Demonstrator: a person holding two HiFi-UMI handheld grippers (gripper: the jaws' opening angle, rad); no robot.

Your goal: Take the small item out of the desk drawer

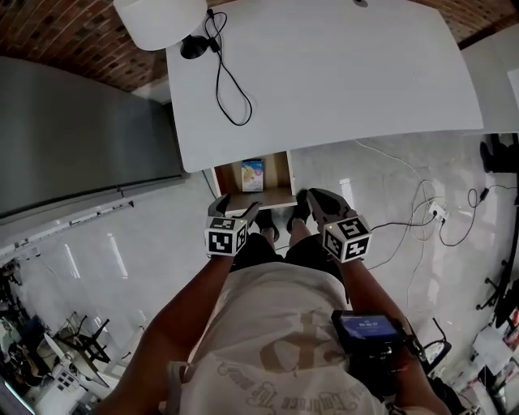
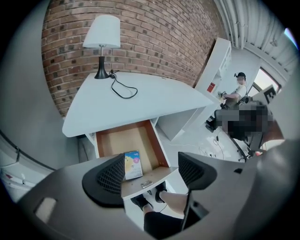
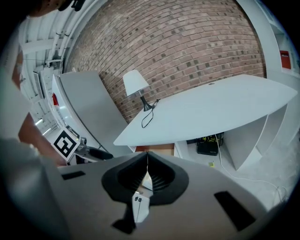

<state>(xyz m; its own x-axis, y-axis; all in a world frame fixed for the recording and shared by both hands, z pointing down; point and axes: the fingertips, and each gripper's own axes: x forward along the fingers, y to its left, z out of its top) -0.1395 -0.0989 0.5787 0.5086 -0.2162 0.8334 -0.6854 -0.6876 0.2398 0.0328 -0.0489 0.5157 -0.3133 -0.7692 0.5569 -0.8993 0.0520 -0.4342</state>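
Observation:
The wooden desk drawer [image 1: 280, 173] stands pulled out under the white desk [image 1: 324, 73]. In it lies a small pale blue and yellow box [image 1: 252, 174], also seen in the left gripper view as the box [image 2: 132, 165] on the drawer floor [image 2: 140, 140]. My left gripper [image 1: 236, 207] hovers just in front of the drawer's front edge, its jaws wide apart and empty; in its own view the left gripper [image 2: 152, 168] frames the box and the drawer handle [image 2: 146, 183]. My right gripper [image 1: 309, 197] hangs beside it, shut with nothing held, tips together [image 3: 147, 158].
A white lamp [image 1: 158, 20] and its black cable [image 1: 227, 81] sit on the desk's far left. A grey panel [image 1: 81, 138] stands to the left. Cables and a power strip [image 1: 438, 212] lie on the white floor at right. The person's shoes [image 2: 149, 199] are below the drawer.

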